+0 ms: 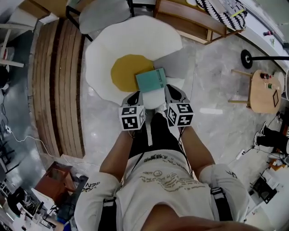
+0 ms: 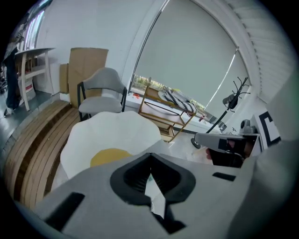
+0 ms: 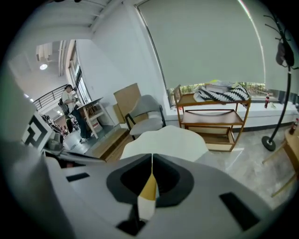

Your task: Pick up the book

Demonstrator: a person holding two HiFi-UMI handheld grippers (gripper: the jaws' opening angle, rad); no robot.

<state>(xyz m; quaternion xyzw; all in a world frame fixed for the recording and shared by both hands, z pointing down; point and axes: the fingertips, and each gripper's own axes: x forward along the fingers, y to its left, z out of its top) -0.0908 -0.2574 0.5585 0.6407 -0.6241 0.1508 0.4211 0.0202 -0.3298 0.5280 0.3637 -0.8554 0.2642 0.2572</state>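
Head view looks down on a grey marble floor [image 1: 216, 131] with a strip of wooden decking [image 1: 56, 85] at left. On the floor is a big egg-shaped white top [image 1: 135, 40] with a yellow centre [image 1: 124, 72]; I can't tell whether it's a low counter or a rug. A grey chair [image 1: 101, 13] stands at its far side. A wooden shelf cart [image 1: 189, 20] is at upper right with a striped cushion [image 1: 223, 11] on it. A small round wooden side table [image 1: 264, 90] is off to the right, well apart from the egg shape. The person's arms reach forward from the bottom of frame, one gripper in each hand, marker cubes side by side. The left gripper [image 1: 135, 94] and right gripper [image 1: 170, 89] both point down toward the near edge of the egg shape. Left gripper view shows its jaw tips closed together with nothing between them; right gripper view shows the same, closed and empty. The teal book [image 1: 152, 81] lies flat on the egg shape, partly over the yellow centre, just ahead of and between the two gripper tips. Neither gripper holds it, and contact can't be made out.
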